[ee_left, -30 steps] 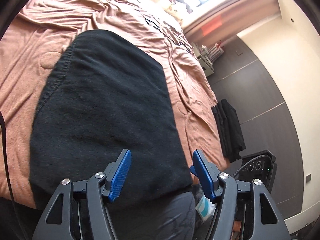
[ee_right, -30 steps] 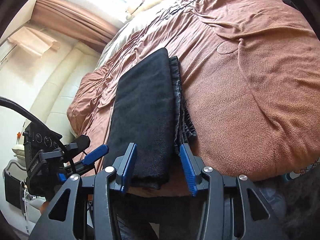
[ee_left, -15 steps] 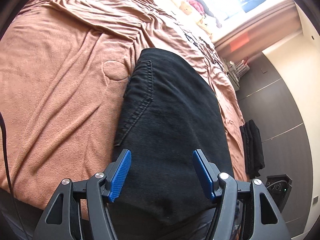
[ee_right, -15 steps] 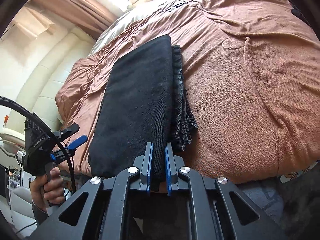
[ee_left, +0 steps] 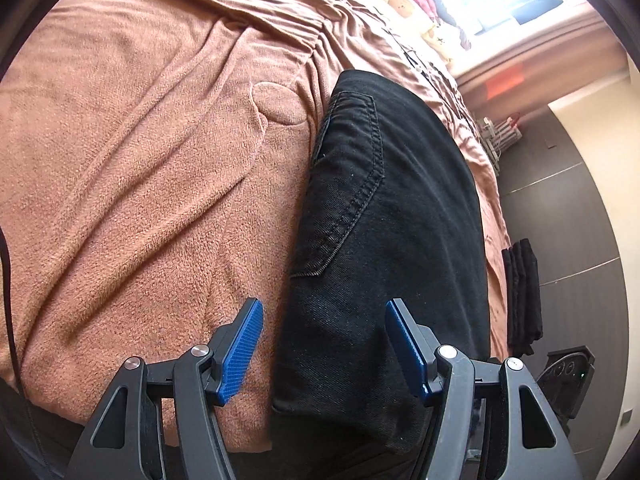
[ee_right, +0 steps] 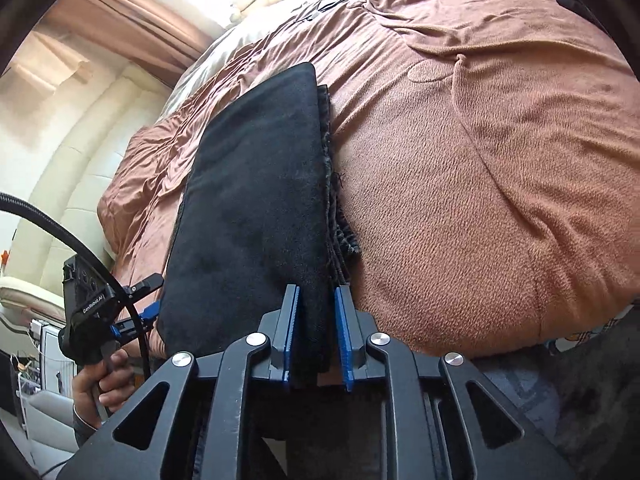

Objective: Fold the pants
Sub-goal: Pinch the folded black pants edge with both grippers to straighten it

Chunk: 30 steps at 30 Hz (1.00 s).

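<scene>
Nearest the right wrist camera, the right gripper [ee_right: 316, 336] straddled the near end of the black pants [ee_right: 256, 216]. Its jaws had just been opening again after closing: the left pad touched the cloth and a thin gap showed at the right pad, so the hold looked loosened rather than a firm pinch. The left gripper [ee_left: 320, 344] hung with its jaws spread wide over the near corner of the same pants [ee_left: 392, 216], one finger above the brown blanket [ee_left: 140, 200], the other above the denim, gripping nothing.

The pants lay folded lengthwise along the bed's edge, pocket seam up, frayed hems stacked on the inner side. To do this step well, I judged that both grippers should bite the near end through all layers at matching depth before lifting it toward the far end, so the stack would not shear.

The near end overhung the bed's edge slightly. Beyond the pants the blanket was open and only lightly creased, giving room. More folded dark garments [ee_left: 522, 296] lay on the floor past the bed's side.
</scene>
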Each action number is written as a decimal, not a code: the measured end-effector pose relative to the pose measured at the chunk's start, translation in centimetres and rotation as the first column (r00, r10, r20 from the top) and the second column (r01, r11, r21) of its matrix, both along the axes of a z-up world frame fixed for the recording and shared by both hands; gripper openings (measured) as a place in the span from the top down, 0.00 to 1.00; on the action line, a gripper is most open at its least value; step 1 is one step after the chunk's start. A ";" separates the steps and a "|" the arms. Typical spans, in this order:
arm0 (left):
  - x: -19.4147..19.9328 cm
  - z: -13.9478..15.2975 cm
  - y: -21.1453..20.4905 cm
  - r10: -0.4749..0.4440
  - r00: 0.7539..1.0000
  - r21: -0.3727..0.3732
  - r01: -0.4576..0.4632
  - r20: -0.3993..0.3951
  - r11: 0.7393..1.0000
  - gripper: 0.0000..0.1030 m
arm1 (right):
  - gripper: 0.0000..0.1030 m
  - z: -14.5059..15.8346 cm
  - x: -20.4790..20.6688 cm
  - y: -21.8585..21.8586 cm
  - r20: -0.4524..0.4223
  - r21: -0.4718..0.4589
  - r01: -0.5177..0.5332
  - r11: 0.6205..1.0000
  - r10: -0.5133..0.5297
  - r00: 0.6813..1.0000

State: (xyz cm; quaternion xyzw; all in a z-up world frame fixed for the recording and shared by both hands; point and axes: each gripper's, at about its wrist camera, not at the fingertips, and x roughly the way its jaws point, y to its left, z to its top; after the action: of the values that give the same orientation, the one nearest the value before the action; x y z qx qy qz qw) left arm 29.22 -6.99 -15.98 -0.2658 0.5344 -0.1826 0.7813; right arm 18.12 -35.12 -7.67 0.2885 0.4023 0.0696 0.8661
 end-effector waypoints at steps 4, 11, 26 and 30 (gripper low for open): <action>-0.1 -0.3 -0.2 -0.009 1.000 -0.009 0.009 -0.003 1.000 0.38 | 0.55 -0.2 1.1 -0.6 0.014 0.010 -0.004 1.000 0.004 1.000; 0.0 -0.8 -0.7 -0.028 0.999 -0.051 0.026 -0.028 0.998 0.46 | 0.55 -1.7 4.3 -0.7 0.010 0.048 -0.059 0.997 0.058 0.998; 0.5 0.1 -0.5 -0.063 0.998 -0.095 0.062 -0.014 0.994 0.72 | 0.59 -2.9 8.2 0.6 -0.019 0.032 -0.109 0.994 0.110 0.994; 0.3 1.3 0.1 -0.073 0.997 -0.099 0.074 0.007 0.992 0.76 | 0.64 -2.4 7.8 1.3 -0.016 0.023 -0.115 0.993 0.116 0.993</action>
State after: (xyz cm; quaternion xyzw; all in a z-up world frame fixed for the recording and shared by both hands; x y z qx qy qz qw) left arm 29.57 -6.90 -14.64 -0.2841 0.5328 -0.2380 0.7607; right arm 25.92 -33.87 -10.06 0.2747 0.4249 0.1215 0.8540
